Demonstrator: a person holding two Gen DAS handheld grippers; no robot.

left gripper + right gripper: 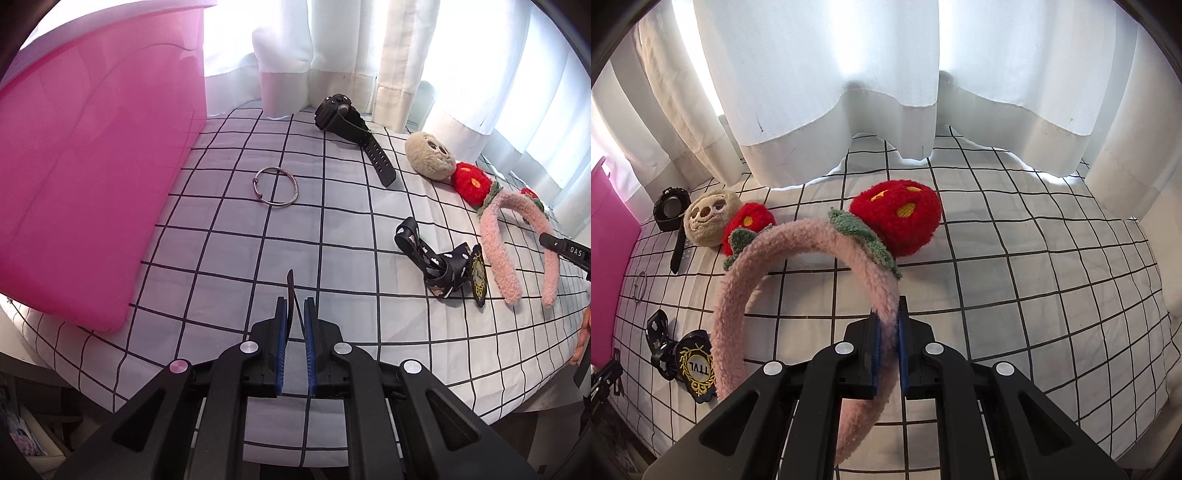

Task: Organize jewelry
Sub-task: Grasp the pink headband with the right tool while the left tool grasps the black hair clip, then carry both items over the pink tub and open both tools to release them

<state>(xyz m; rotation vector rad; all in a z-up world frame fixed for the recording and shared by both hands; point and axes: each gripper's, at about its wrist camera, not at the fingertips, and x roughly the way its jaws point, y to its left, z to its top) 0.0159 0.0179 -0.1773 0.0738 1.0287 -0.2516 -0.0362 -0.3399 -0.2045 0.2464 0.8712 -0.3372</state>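
Observation:
My right gripper [888,325] is shut on the pink fuzzy headband [812,243], which carries red strawberry ears; the band also shows in the left wrist view [506,240]. My left gripper [295,314] is shut on a thin dark strip [291,295] that sticks up between the blue pads; I cannot tell what it is. A silver bangle [276,188] lies on the checked cloth ahead of the left gripper, beside a tall pink box [92,166]. A black watch [351,125] lies farther back. A black patterned ribbon with a badge [443,269] lies to the right.
A beige plush face [430,155] lies by the headband's strawberry. White curtains [886,92] hang along the table's far edge. The checked tablecloth [221,258] covers a table whose front edge is close below the left gripper.

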